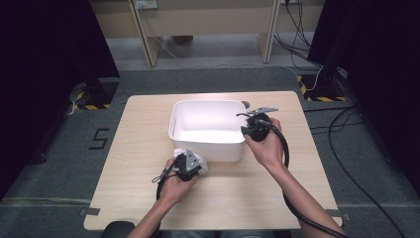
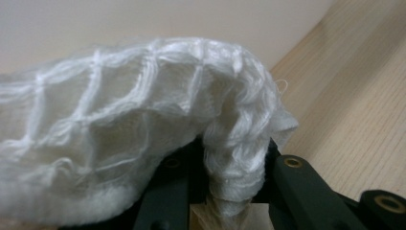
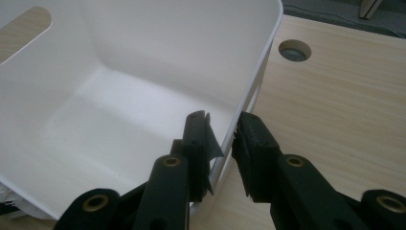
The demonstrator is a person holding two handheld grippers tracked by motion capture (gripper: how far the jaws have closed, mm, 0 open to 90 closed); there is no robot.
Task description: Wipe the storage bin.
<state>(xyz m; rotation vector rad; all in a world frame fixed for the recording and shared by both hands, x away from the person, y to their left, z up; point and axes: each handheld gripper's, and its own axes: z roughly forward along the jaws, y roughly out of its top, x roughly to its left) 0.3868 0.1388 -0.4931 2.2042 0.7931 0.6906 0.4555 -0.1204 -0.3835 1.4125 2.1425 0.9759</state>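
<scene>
The left gripper [image 1: 189, 161] had its fingers [image 2: 306, 191] pinched on a bunched white knitted mesh cloth [image 2: 143, 129], which lay on the pale wooden surface [image 1: 138, 148] just in front of the white rectangular plastic bin [image 1: 208, 130], touching or nearly touching its near wall. The right gripper [image 3: 222, 143] straddled the bin's right wall, one finger [image 3: 196, 148] inside and one outside, clamped on the rim. A round cable hole [image 3: 294, 50] sat in the surface beyond the bin's corner.

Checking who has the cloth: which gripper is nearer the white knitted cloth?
Left. The left gripper is shut on the white knitted cloth; the right gripper straddles the white bin wall.
</scene>
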